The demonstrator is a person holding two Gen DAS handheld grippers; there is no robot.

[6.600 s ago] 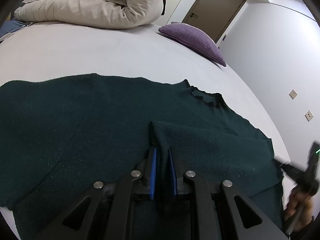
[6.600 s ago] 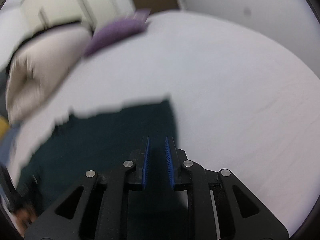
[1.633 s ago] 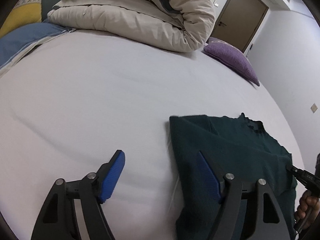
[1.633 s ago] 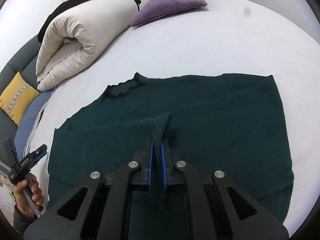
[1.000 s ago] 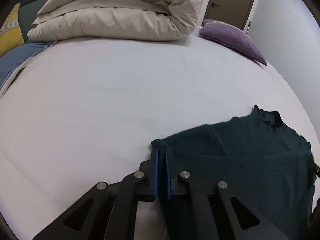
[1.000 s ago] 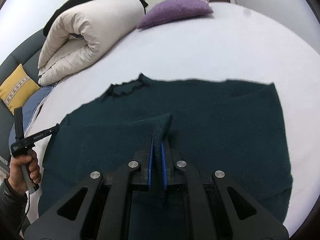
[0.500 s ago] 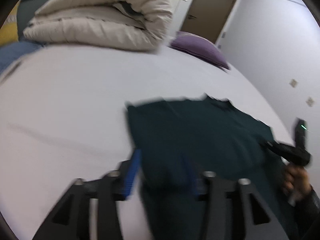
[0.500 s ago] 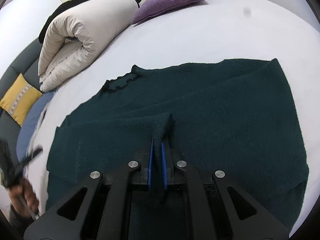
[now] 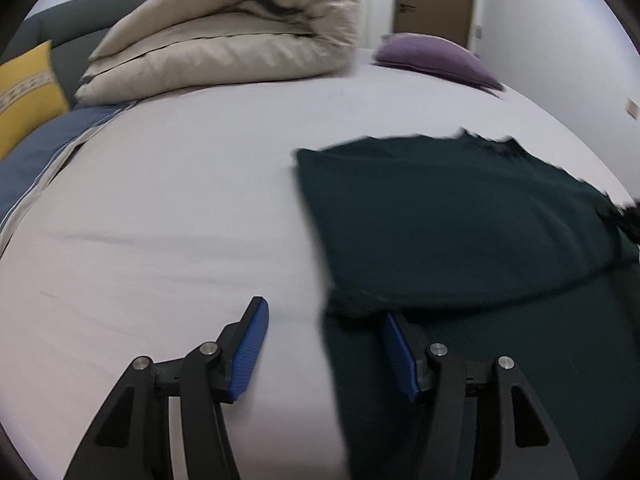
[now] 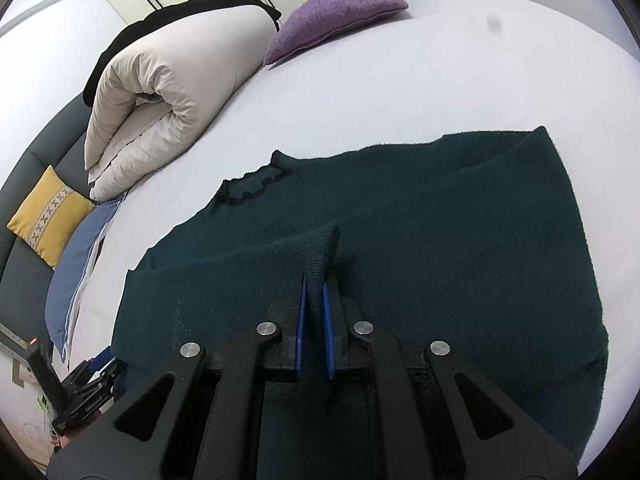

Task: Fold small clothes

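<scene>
A dark green knit sweater (image 10: 440, 248) lies folded on the white bed (image 10: 420, 64), its black-trimmed collar (image 10: 250, 188) toward the bedding. My right gripper (image 10: 314, 300) is shut on a raised fold of the sweater at its middle. In the left wrist view the sweater (image 9: 460, 220) fills the right side. My left gripper (image 9: 324, 344) is open and empty, straddling the sweater's left edge: its right finger is over the cloth, its left finger over the bare sheet. The left gripper also shows at the lower left of the right wrist view (image 10: 80, 388).
A rolled cream duvet (image 9: 240, 44) lies at the back of the bed, with a purple pillow (image 9: 432, 60) to its right. A yellow cushion (image 9: 24, 92) and a blue cloth (image 9: 52, 140) are at the left. A brown door (image 9: 434, 0) stands behind.
My left gripper, shut on the sweater's edge a second ago, has let it go, opened and drawn back to the left. My right gripper stays shut on its fold.
</scene>
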